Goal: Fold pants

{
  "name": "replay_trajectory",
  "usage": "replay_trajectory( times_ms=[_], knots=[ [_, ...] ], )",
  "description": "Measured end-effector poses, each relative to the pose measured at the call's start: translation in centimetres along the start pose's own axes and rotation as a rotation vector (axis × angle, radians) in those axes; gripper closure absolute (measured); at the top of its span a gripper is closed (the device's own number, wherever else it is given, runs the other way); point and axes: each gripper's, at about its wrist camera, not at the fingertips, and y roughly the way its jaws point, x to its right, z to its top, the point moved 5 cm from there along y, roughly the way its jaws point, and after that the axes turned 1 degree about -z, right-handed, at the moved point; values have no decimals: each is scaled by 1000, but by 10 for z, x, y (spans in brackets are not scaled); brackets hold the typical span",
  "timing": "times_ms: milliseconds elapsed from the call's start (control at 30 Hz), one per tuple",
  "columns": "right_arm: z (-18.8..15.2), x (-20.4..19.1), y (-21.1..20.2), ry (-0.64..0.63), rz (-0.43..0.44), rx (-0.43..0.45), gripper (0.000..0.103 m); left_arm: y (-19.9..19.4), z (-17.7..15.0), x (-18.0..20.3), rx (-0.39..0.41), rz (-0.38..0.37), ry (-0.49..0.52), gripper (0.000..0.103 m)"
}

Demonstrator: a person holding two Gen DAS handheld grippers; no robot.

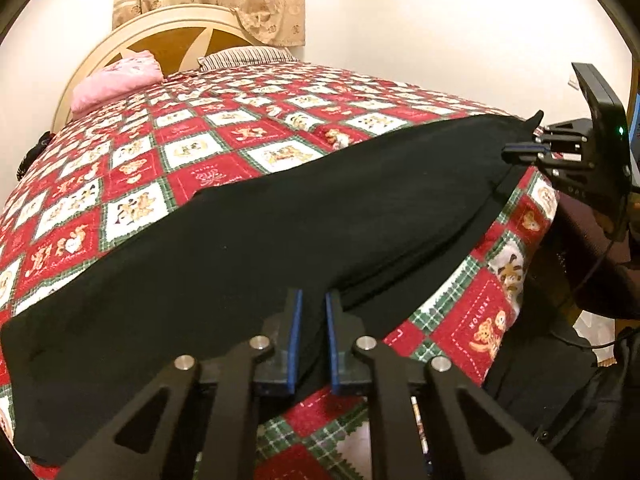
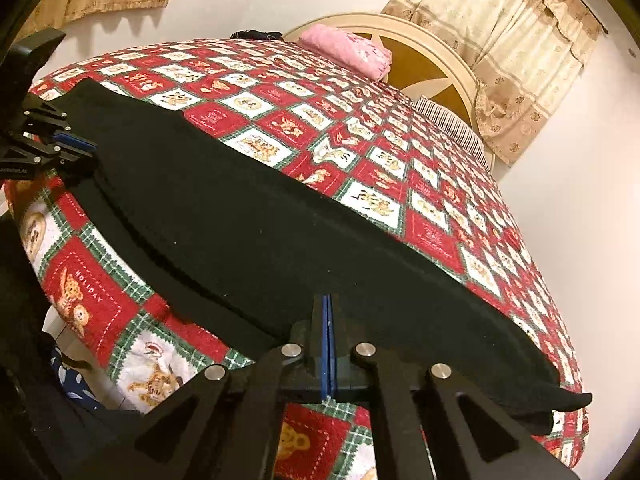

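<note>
Black pants (image 1: 248,240) lie flat in a long strip along the near edge of the bed, on a red, white and green patchwork quilt (image 1: 192,148). My left gripper (image 1: 311,300) sits at the pants' near edge with its blue-padded jaws slightly apart around the fabric edge. My right gripper (image 2: 327,300) is shut on the near edge of the pants (image 2: 248,216). It shows in the left wrist view (image 1: 516,152) at the pants' far right end, and the left gripper shows in the right wrist view (image 2: 80,148) at the left end.
A pink folded cloth (image 1: 116,80) and a striped pillow (image 1: 248,56) lie by the round headboard (image 1: 168,36). Curtains (image 2: 500,40) hang behind. Dark clutter (image 1: 560,380) sits beside the bed's near edge.
</note>
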Motion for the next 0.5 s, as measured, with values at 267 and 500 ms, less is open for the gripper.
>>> replay_trajectory(
  times_ms=[267, 500],
  knots=[
    [-2, -28, 5, -2, 120, 7, 27, -2, 2, -6, 16, -37, -66, 91],
    [16, -60, 11, -40, 149, 51, 27, -8, 7, -8, 45, -68, -92, 91]
  ],
)
